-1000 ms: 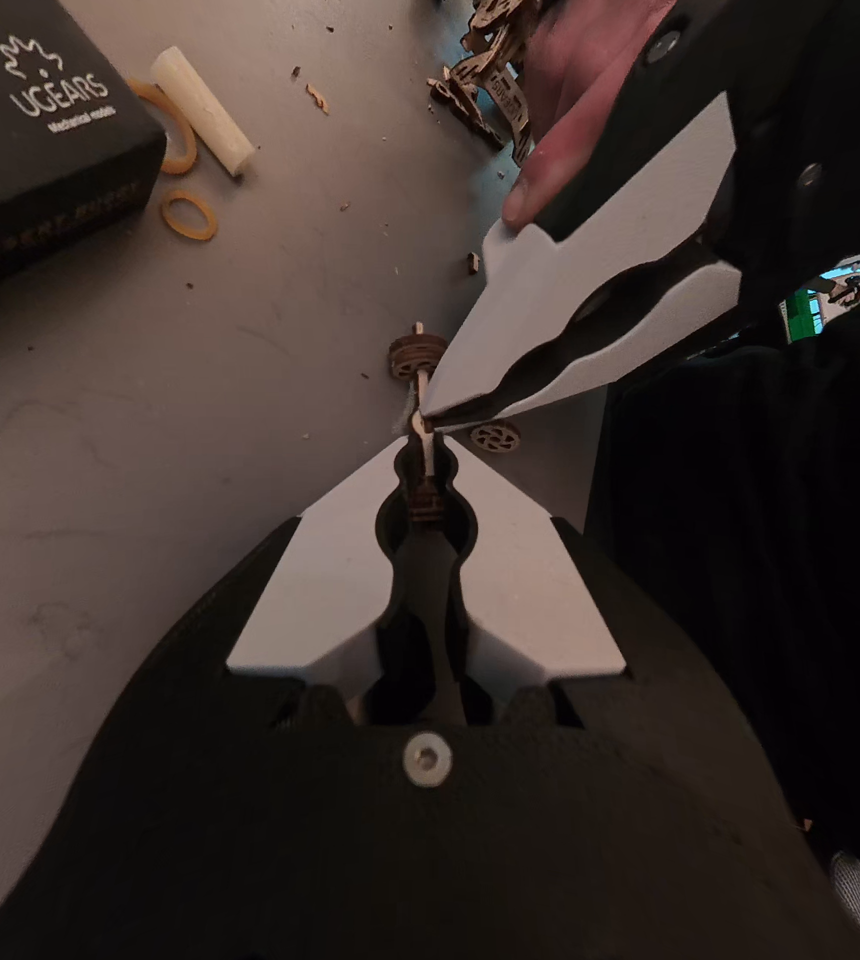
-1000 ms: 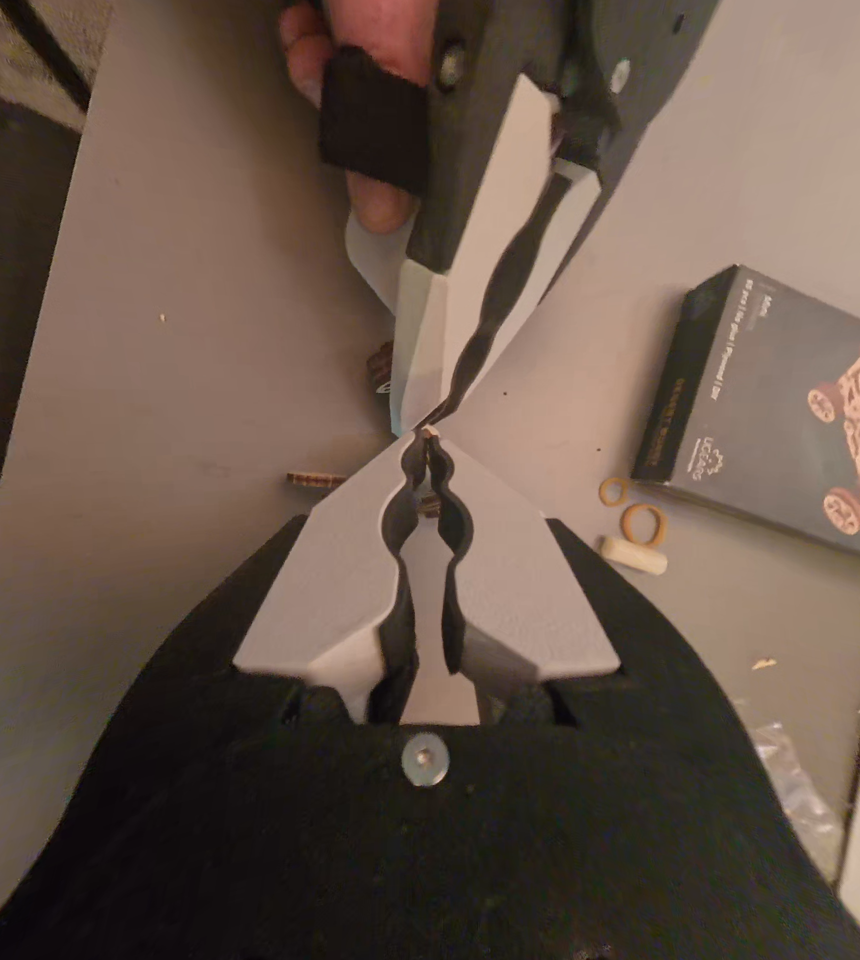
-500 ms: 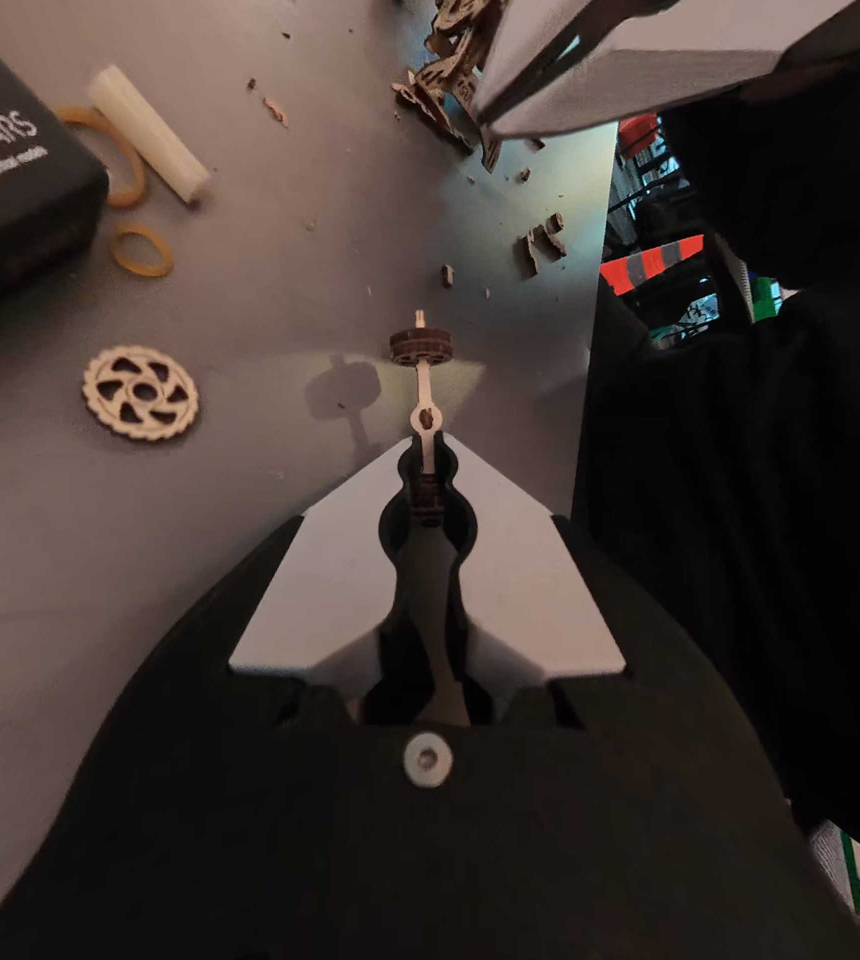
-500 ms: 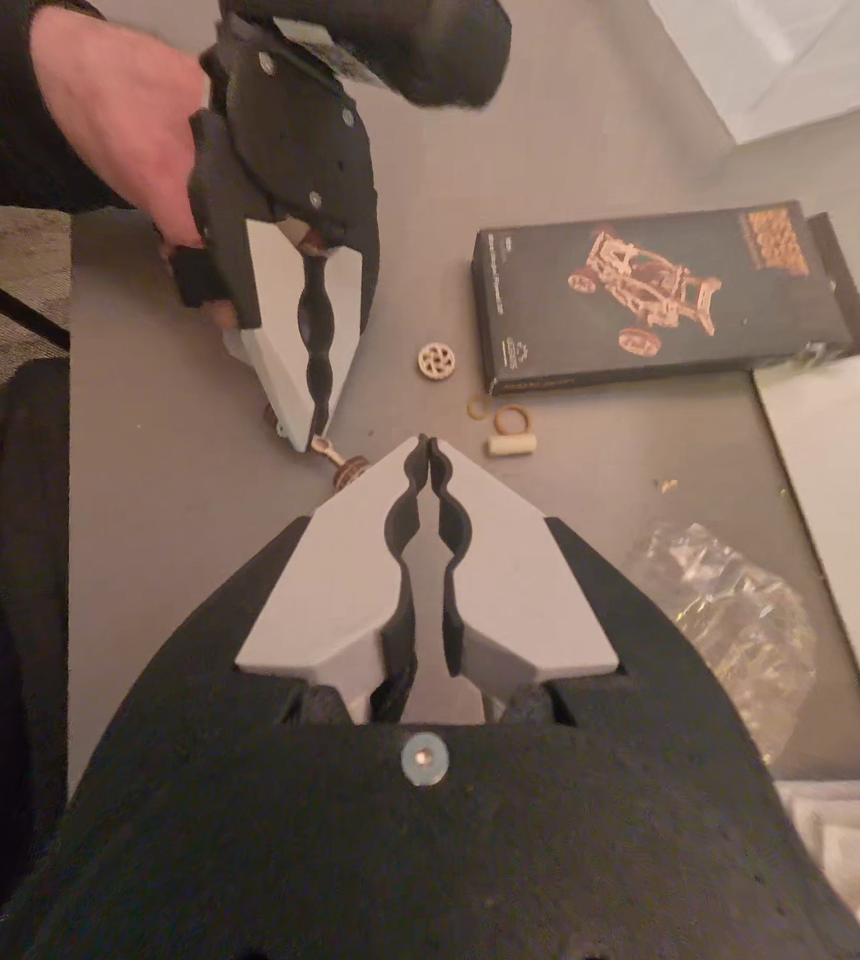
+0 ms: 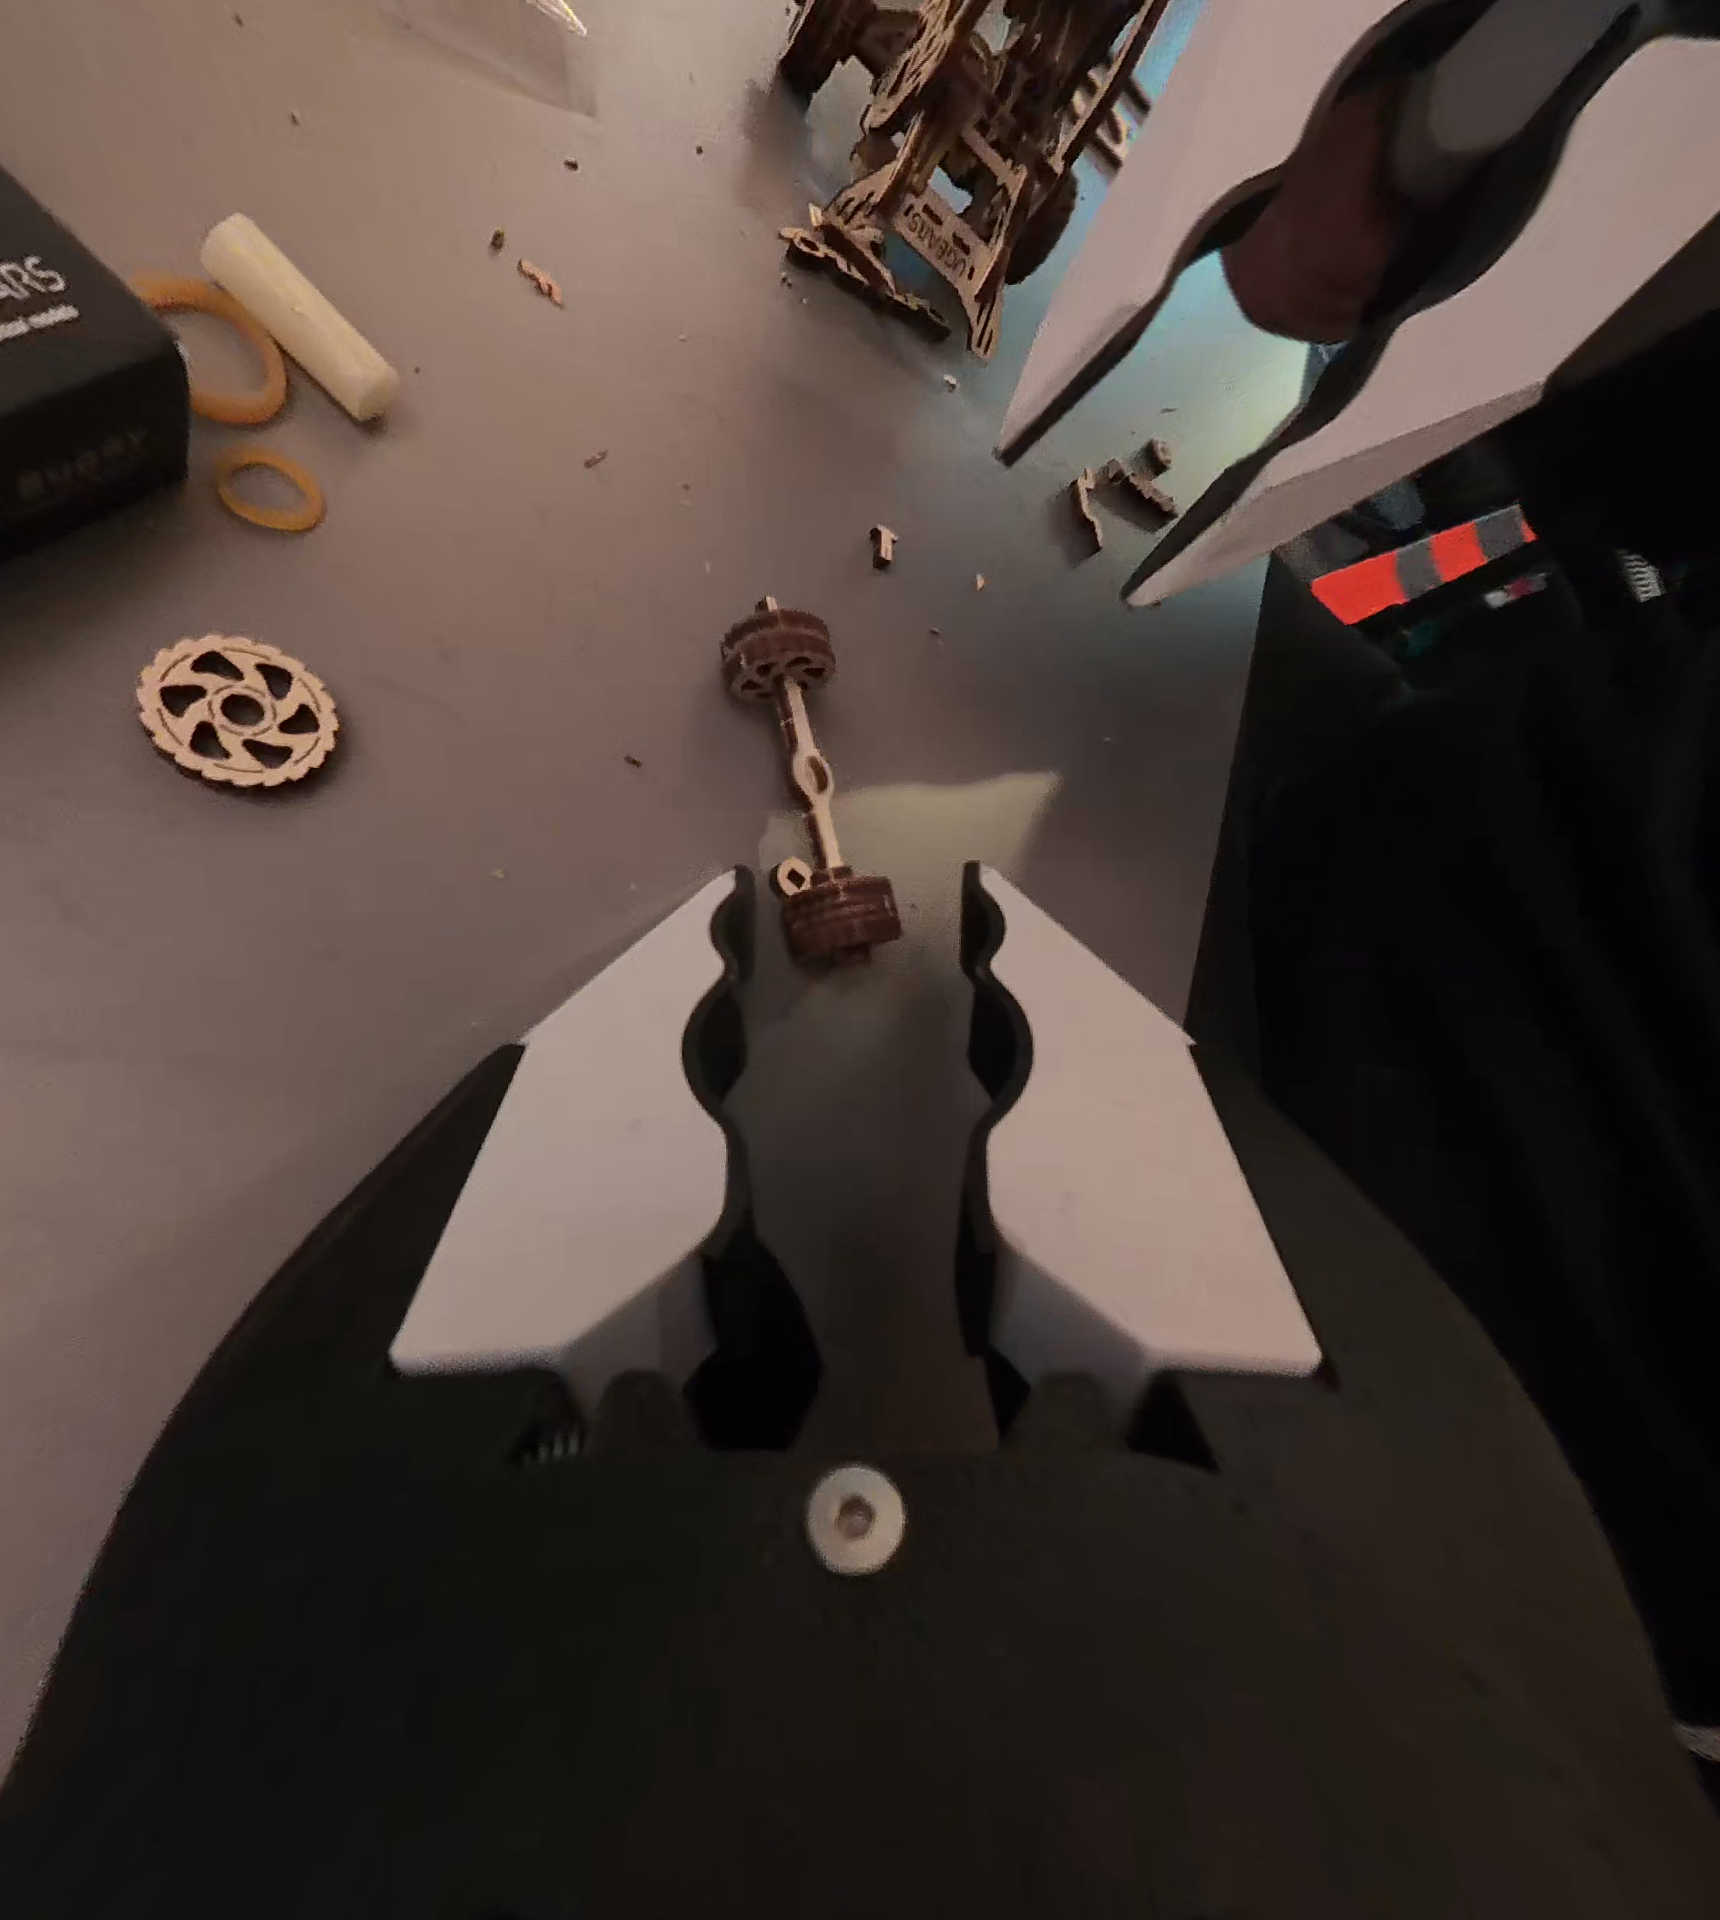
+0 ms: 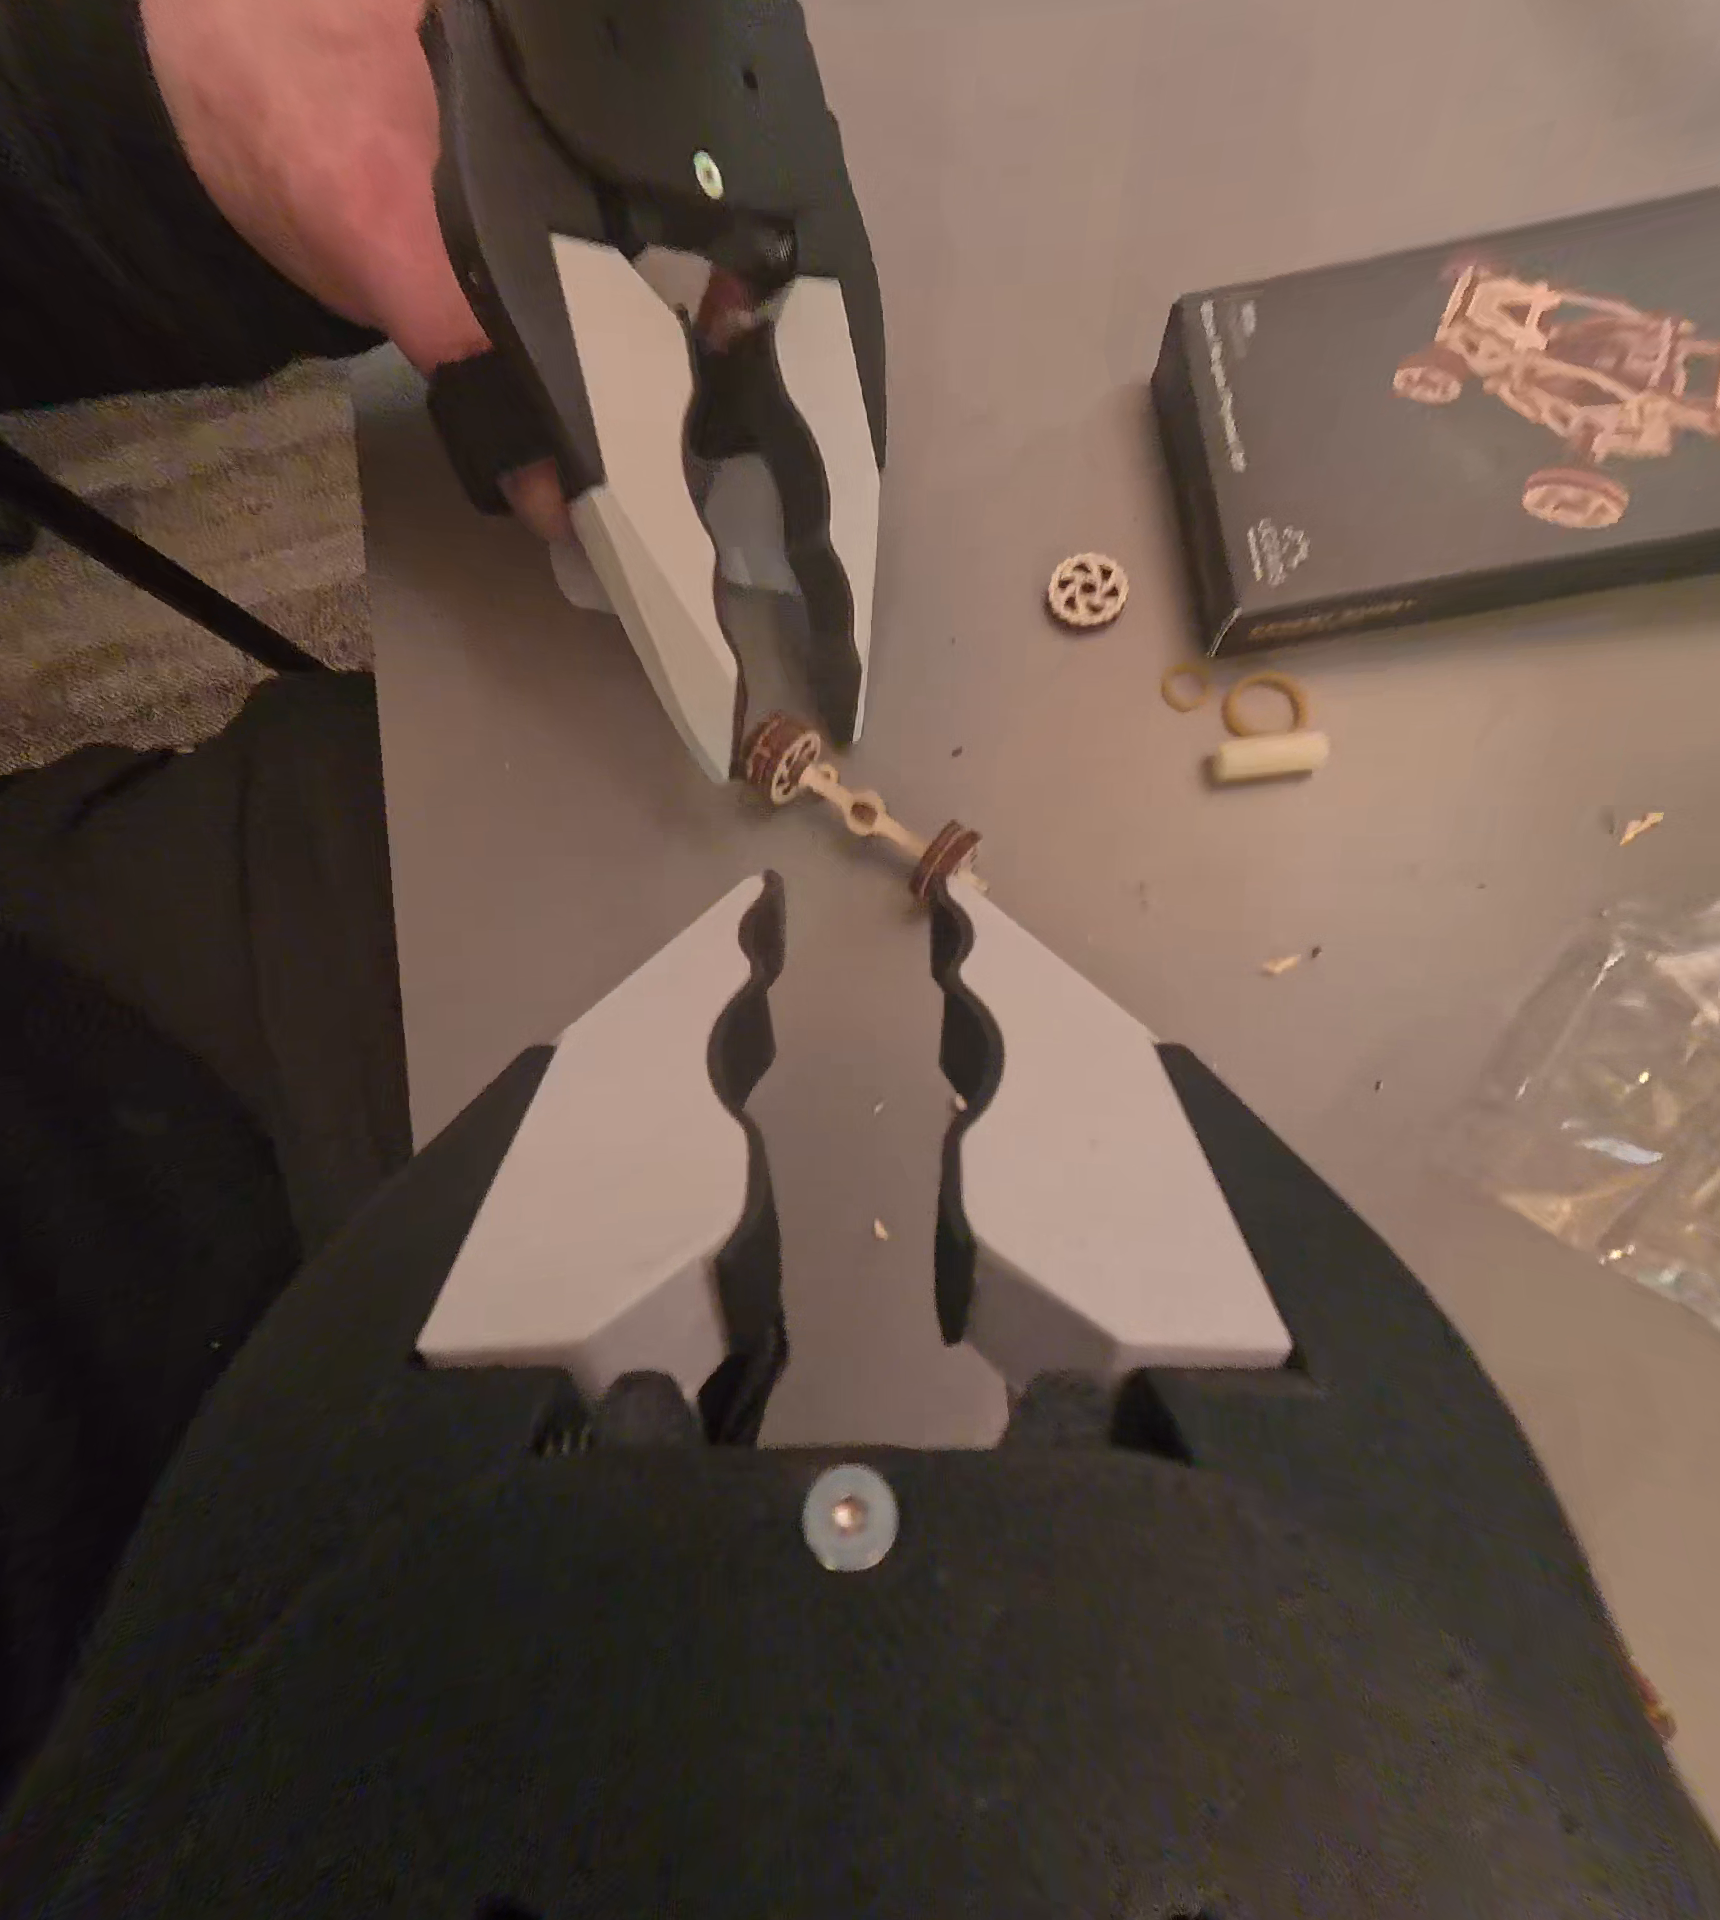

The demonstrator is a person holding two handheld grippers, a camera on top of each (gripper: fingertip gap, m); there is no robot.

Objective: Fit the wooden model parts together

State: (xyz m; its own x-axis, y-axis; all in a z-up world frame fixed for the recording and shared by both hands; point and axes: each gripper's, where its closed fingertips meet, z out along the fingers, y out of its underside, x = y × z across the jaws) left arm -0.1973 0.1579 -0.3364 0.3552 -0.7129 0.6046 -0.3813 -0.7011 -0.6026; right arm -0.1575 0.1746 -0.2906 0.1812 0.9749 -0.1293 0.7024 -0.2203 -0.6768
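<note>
A small wooden axle [image 5: 809, 769] with a dark wheel on each end lies on the grey table. My left gripper [image 5: 856, 883] is open, and the near wheel [image 5: 840, 920] sits loose between its fingertips. My right gripper [image 6: 856, 888] is open and empty, with the axle's other wheel [image 6: 944, 860] just beyond its right fingertip. In the right wrist view the left gripper [image 6: 783, 748] straddles one wheel [image 6: 781, 764] without clamping it. The right gripper [image 5: 1069, 530] also shows at the upper right of the left wrist view. A partly built wooden model [image 5: 939, 156] stands farther back.
A loose wooden gear disc [image 5: 238, 715], two rubber bands [image 5: 269, 488], a white cylinder [image 5: 300, 317] and a black box [image 6: 1500, 416] lie nearby. A crumpled plastic bag [image 6: 1666, 1122] is to the right. Wood scraps [image 5: 1121, 488] lie near the table edge [image 6: 383, 727]. My right fingertips sit around 7 cm from my left ones. The loose wooden gear disc [image 5: 238, 715] lies around 8 cm away from my left fingertips. It is also in sight in the right wrist view [image 6: 1081, 584].
My left gripper was shut on the axle and has opened, leaving it on the table. My right gripper pulled back from the axle and opened too.
</note>
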